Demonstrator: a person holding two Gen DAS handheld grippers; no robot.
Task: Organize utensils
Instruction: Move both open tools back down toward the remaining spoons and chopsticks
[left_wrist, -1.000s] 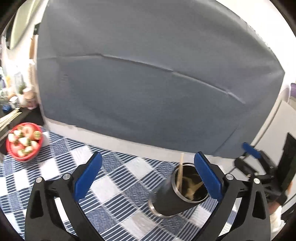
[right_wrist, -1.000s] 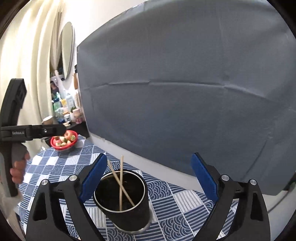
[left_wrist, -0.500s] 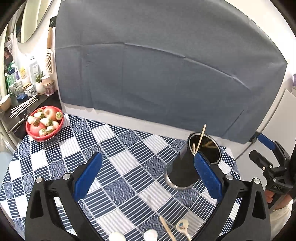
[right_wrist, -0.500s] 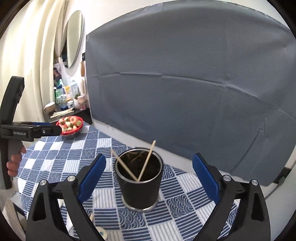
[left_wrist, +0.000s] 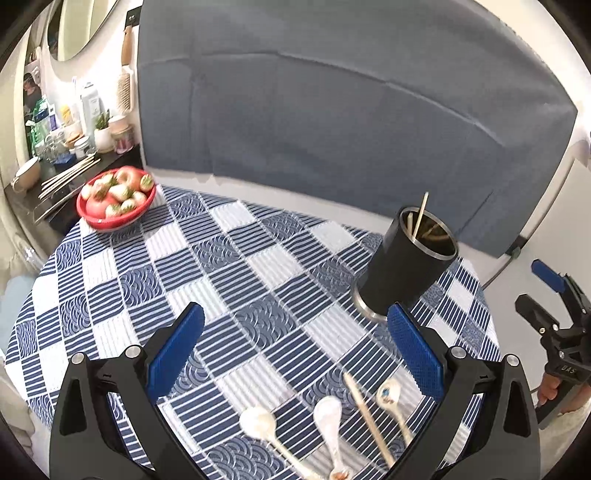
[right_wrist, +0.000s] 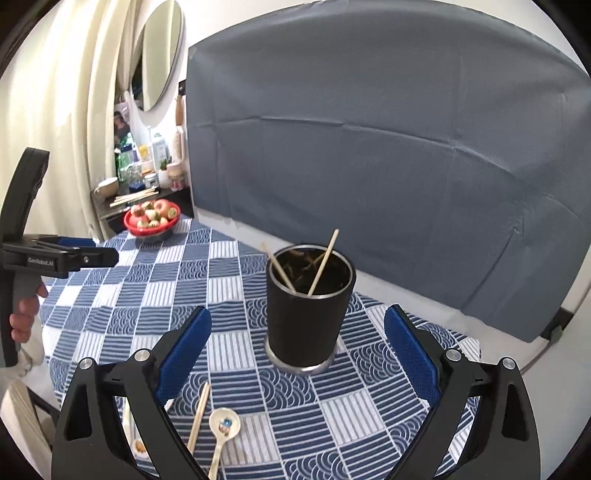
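Hovering above the checked tablecloth (left_wrist: 236, 266), your left tongs (left_wrist: 295, 354) gape wide and carry nothing; your right tongs (right_wrist: 297, 360) are spread just as wide, also bare. Ahead of both stands the black utensil cup (right_wrist: 308, 314) with two chopsticks (right_wrist: 323, 262) leaning inside. On the counter nearer you lie three ceramic spoons (left_wrist: 328, 413) and one loose chopstick (left_wrist: 365, 417) (side by side, close together). A red fruit bowl (left_wrist: 116, 201) sits at the far edge.
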